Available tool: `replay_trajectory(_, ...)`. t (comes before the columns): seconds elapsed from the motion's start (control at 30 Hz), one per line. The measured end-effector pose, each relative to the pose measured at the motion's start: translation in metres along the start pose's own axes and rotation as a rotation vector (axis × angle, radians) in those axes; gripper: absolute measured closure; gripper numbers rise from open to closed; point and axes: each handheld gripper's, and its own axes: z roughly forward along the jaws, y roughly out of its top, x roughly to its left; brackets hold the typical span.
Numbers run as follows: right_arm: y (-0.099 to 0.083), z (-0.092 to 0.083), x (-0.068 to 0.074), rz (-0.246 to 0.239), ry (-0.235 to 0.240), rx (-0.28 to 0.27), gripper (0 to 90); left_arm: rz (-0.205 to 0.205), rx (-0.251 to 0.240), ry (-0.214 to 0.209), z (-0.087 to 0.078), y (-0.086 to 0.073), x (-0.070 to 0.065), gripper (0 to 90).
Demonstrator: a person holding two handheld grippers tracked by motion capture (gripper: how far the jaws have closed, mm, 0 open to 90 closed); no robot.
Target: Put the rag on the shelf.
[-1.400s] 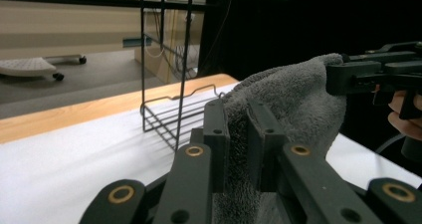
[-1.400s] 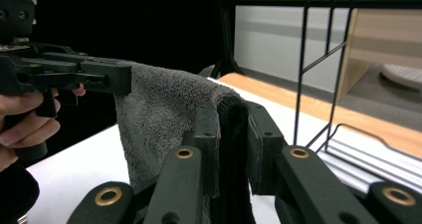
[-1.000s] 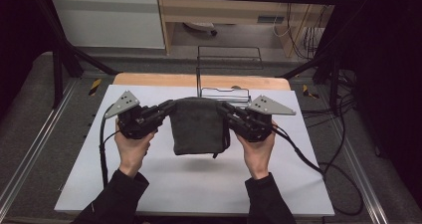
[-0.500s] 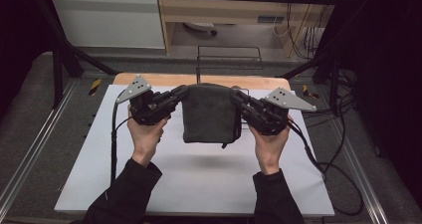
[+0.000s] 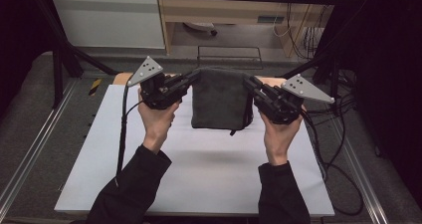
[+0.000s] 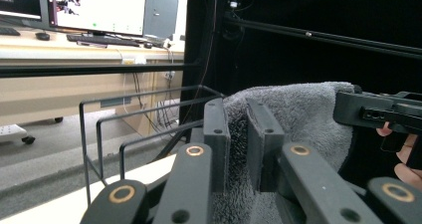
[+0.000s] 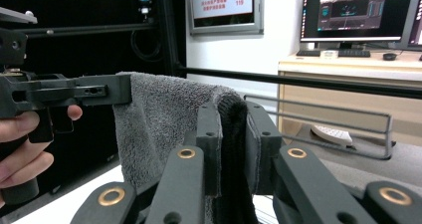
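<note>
Above the white desk (image 5: 199, 174), a dark grey towel (image 5: 219, 98) hangs in the air, stretched by its top corners between two hand-held tools; the left gripper (image 5: 193, 77) pinches the towel's left corner, its jaws pressed on the cloth, and the right gripper (image 5: 249, 82) pinches the right corner likewise; the fabric droops freely, its lower edge clear of the desk; a black wire rack (image 5: 229, 55) stands just beyond, at the desk's far edge. Judging by the scene, the pick-up is done and the cloth is spread; what seems left is carrying it to the rack and draping it over, or laying it down to fold.
</note>
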Motion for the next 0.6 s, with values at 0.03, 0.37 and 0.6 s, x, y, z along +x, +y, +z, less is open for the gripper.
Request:
replay_trajectory(0.03,0.002,0.000,-0.001,-0.003,-0.003,-0.003,79.8,0.004,-0.004,-0.001,0.001,0.002,-0.001,80.3)
replay_trajectory(0.37,0.024,0.003,-0.008,-0.023,-0.031,-0.041,79.8,0.017,-0.047,0.010,0.015,0.024,-0.001,80.3)
replay_trajectory(0.6,0.037,0.008,-0.011,-0.037,-0.048,-0.053,79.9,0.009,-0.056,0.009,0.023,0.036,0.004,80.3)
